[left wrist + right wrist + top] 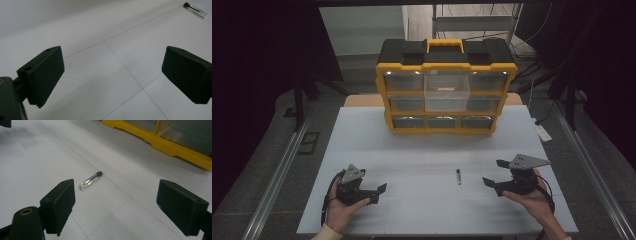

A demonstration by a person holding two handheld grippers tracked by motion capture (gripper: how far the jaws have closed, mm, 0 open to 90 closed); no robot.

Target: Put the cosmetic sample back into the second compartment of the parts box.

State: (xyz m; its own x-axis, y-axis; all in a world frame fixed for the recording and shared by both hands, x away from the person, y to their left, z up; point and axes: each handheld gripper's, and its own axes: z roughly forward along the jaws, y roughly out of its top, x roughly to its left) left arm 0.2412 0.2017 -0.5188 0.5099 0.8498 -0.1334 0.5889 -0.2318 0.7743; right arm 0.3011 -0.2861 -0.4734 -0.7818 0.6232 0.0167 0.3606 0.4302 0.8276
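The right gripper (495, 176) is held in the person's right hand (532, 197) near the right front of the table, its jaws spread wide with nothing between them and pointing left toward the middle. In the right gripper view its two black jaws rise from the bottom edge well apart, and a small vial (90, 180) lies on the table beyond and between them, nearer the left jaw but touching neither. The left gripper (378, 192) sits in the left hand (339, 212) near the left front of the table, jaws likewise spread and empty, pointing right. In the left gripper view bare table surface shows between its jaws, with the vial (195, 9) far off in the upper right corner.

The white table (377, 145) is marked with thin grid lines. At its far edge, centred, stands a yellow and black drawer cabinet (444, 87) with a yellow handle on top and three rows of clear drawers. The middle drawer (446, 90) of the top row is pulled out toward the near side; something small and brownish lies inside it, too small to identify.

The vial (458, 176) lies flat on the table in front of the cabinet, between the two grippers and closer to the right one. It is clear with a dark cap, its long axis running near to far.
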